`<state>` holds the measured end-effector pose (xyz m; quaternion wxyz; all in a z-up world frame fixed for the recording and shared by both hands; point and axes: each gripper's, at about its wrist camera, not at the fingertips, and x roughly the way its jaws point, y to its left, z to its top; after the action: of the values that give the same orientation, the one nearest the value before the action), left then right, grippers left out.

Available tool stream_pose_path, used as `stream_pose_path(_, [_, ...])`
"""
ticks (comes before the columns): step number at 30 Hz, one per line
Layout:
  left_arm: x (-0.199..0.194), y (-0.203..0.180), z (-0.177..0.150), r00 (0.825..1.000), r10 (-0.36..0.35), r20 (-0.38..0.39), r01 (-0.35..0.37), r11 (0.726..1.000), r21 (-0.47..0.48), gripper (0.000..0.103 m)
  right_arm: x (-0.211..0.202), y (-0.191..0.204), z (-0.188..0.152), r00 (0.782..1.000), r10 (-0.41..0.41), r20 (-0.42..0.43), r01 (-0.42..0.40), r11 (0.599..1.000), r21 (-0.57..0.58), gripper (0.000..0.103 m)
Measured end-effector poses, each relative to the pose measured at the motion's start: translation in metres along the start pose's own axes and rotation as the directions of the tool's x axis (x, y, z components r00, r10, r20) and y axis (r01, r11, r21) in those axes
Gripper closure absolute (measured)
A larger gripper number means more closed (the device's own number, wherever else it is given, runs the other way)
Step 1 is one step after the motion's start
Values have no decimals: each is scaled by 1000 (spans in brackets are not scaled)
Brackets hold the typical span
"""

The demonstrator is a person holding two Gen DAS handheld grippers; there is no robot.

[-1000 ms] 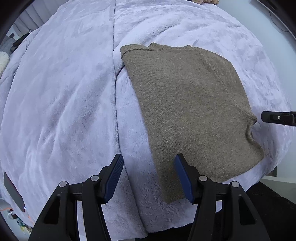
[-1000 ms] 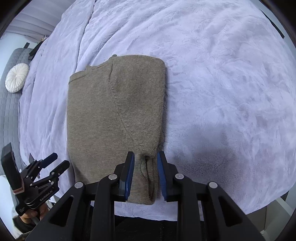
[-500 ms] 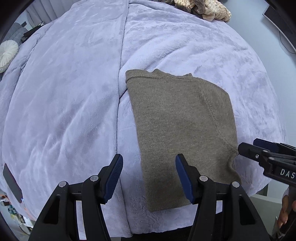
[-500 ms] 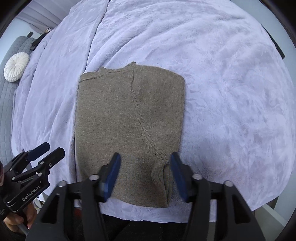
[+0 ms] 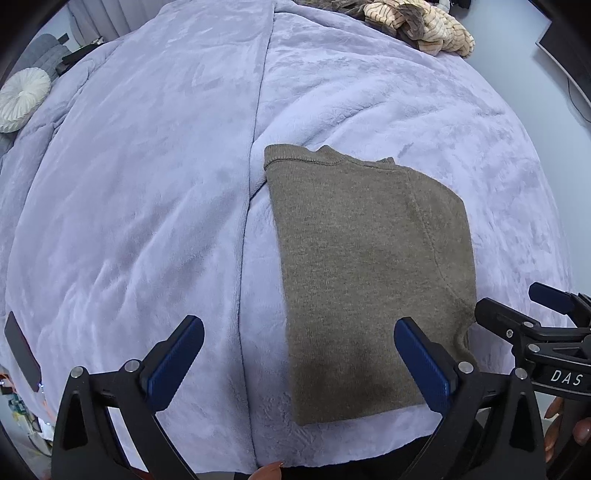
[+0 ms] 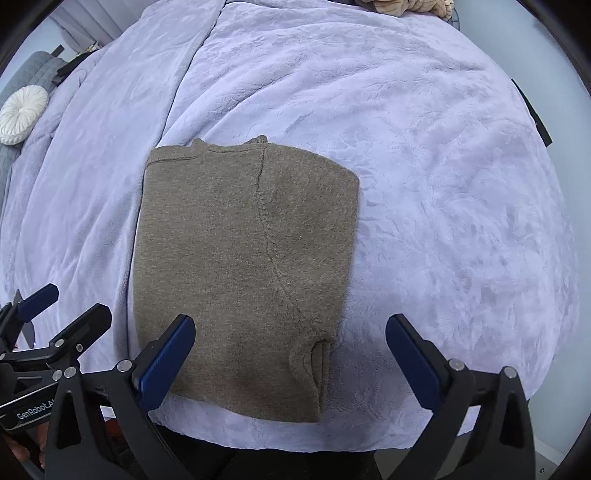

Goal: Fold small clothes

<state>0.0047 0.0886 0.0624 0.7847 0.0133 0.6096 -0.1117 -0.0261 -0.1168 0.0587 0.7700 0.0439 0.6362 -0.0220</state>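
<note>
A folded olive-brown knit sweater (image 5: 369, 266) (image 6: 243, 266) lies flat on a lavender plush blanket (image 5: 129, 221) (image 6: 443, 184), close to the near edge. My left gripper (image 5: 299, 354) hovers above the sweater's near left corner; its jaws are opening wide and nothing is pinched between the blue pads. My right gripper (image 6: 290, 350) hangs over the sweater's near right corner, jaws also opening, with the cloth lying free below. Each gripper shows at the edge of the other's view: the right gripper (image 5: 539, 332) and the left gripper (image 6: 48, 332).
A heap of striped beige clothes (image 5: 417, 26) lies at the far end of the bed. A round white cushion (image 5: 22, 98) rests on a grey sofa at far left. A dark phone-like slab (image 5: 22, 350) sits at the blanket's left edge. The bed's near edge drops off below the sweater.
Both grippers let go and spread their jaws wide. Both rose a little, so the sweater looks smaller and lies flat, and the pile at the far end has come into view.
</note>
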Motion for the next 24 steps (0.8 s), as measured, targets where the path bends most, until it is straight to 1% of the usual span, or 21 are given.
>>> stream_pose_path(11, [4,-4,-1,1000,16,-22,-16,1000,-7,0,1,1,-1,1000,-9,-8,9,1000,10,0])
stream_pose_path(24, [6,1,-2,999,36,-30,-37,999,-30,0,1,3,1,1000,-19,-8,19,1000,14,0])
